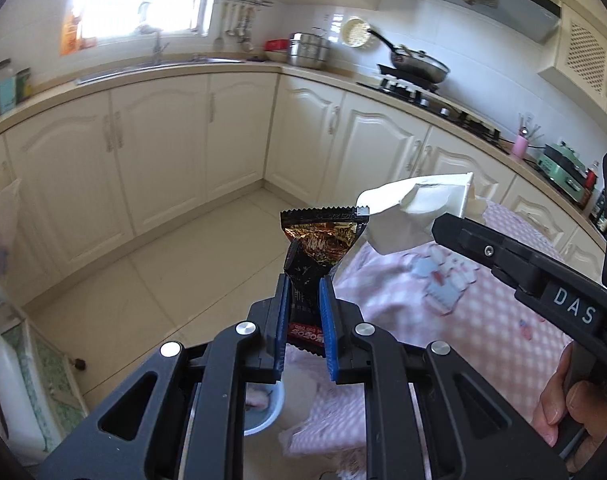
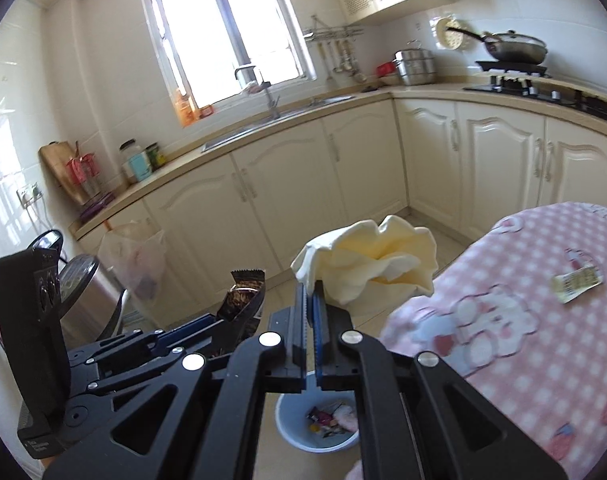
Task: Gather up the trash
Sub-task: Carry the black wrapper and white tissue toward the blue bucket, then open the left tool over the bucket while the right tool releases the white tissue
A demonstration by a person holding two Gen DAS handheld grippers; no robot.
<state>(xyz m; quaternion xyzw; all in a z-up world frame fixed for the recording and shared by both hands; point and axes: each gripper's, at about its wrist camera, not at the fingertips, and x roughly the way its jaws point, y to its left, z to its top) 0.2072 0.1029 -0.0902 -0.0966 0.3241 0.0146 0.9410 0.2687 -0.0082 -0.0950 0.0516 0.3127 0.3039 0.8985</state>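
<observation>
Left gripper [image 1: 306, 316] pinches a dark snack wrapper [image 1: 321, 240] upright at frame centre; right gripper [image 2: 310, 312] is pressed together on a crumpled pale tissue [image 2: 375, 264]. Both hang over the blue bin [image 2: 291, 428] at lower centre, already holding scraps, probably lined up for dropping. One paper scrap [image 2: 577, 282] remains on the pink-checked counter [image 2: 543, 360], right side.

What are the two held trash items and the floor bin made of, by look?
Dark wrapper: glossy printed foil or plastic film; serrated end seal, sharp creases. White wad: soft matte tissue or thin paper, probably; loose rounded folds. Pale blue bin: smooth moulded plastic, likely; uniform colour, thin rim.
</observation>
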